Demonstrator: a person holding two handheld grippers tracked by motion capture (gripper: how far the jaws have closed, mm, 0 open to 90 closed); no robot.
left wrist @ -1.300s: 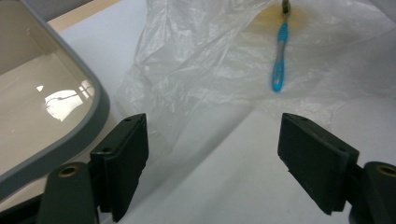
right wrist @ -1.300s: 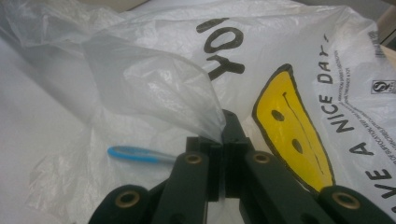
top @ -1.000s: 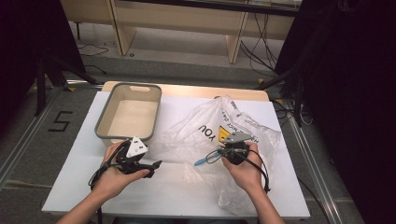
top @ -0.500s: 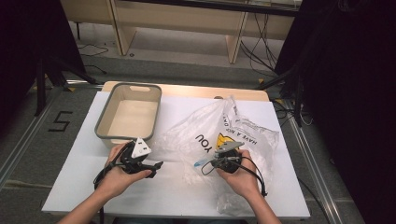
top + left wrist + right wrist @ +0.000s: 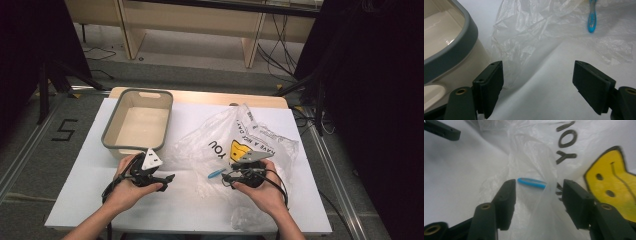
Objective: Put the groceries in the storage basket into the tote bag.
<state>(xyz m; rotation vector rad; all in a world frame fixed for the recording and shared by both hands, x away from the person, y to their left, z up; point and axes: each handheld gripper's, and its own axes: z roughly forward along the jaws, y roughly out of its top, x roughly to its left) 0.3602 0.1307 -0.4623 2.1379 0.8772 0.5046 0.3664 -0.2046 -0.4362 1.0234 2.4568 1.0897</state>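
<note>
Left tool [image 5: 537, 85] spread wide, released, beside tub [image 5: 111, 135] on white bench [image 5: 80, 200]. Right tool [image 5: 539, 197] parted, gripping nothing, aimed at blue toothbrush [image 5: 532, 183] lying under clear plastic bag [image 5: 250, 140].

The high view looks forward and down from above the person's side onto the white table [image 5: 90, 200]; the left gripper view sits low and close, facing the clear plastic bag [image 5: 529, 32] beside the grey-rimmed bin [image 5: 454, 47]; the right gripper view faces that bag close up; all three share its blue toothbrush [image 5: 216, 173].
</note>
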